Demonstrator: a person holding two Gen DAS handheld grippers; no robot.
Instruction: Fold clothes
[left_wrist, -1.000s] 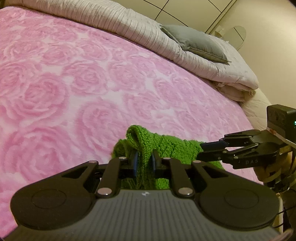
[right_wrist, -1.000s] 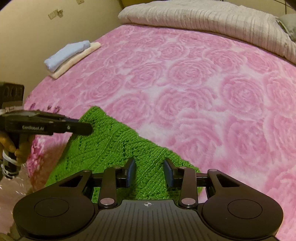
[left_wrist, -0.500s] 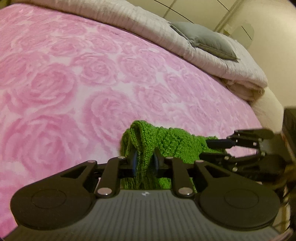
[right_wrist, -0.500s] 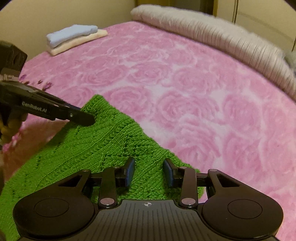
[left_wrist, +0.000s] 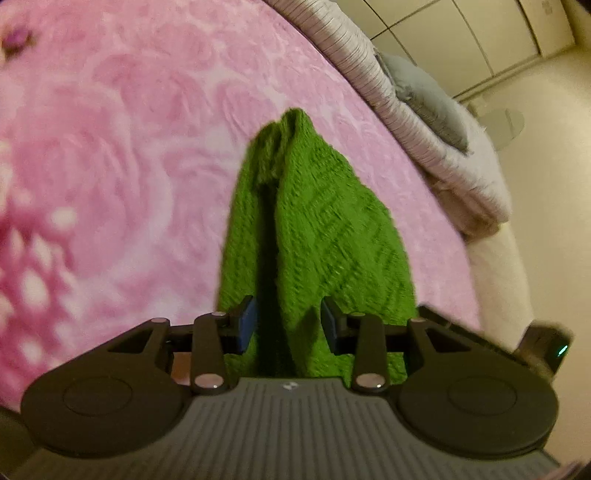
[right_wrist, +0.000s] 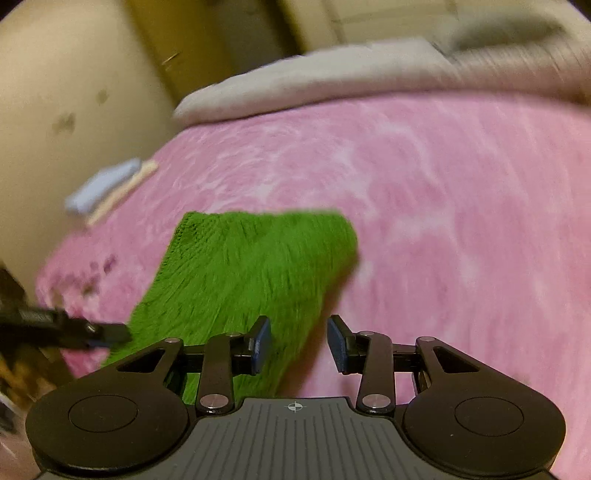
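Right wrist view blurs the green knit (right_wrist: 240, 273); both grippers (left_wrist: 288, 325) (right_wrist: 299, 341) gape, gripping nothing.

— How many garments are out on the bed (right_wrist: 443, 177)?
— One green knitted piece (right_wrist: 240, 273) in front, plus two folded ones stacked at the far edge: a blue one (right_wrist: 105, 184) on a cream one (right_wrist: 123, 194).
— Pillows?
— One grey pillow (left_wrist: 428, 99), lying on one pale quilt (left_wrist: 373, 74) bunched along the head of the bed.
— And tools?
— Two: the left tool (left_wrist: 288, 325) and the right tool (right_wrist: 298, 345), each with two fingers. One pink rose blanket (left_wrist: 110, 147) covers the bed.
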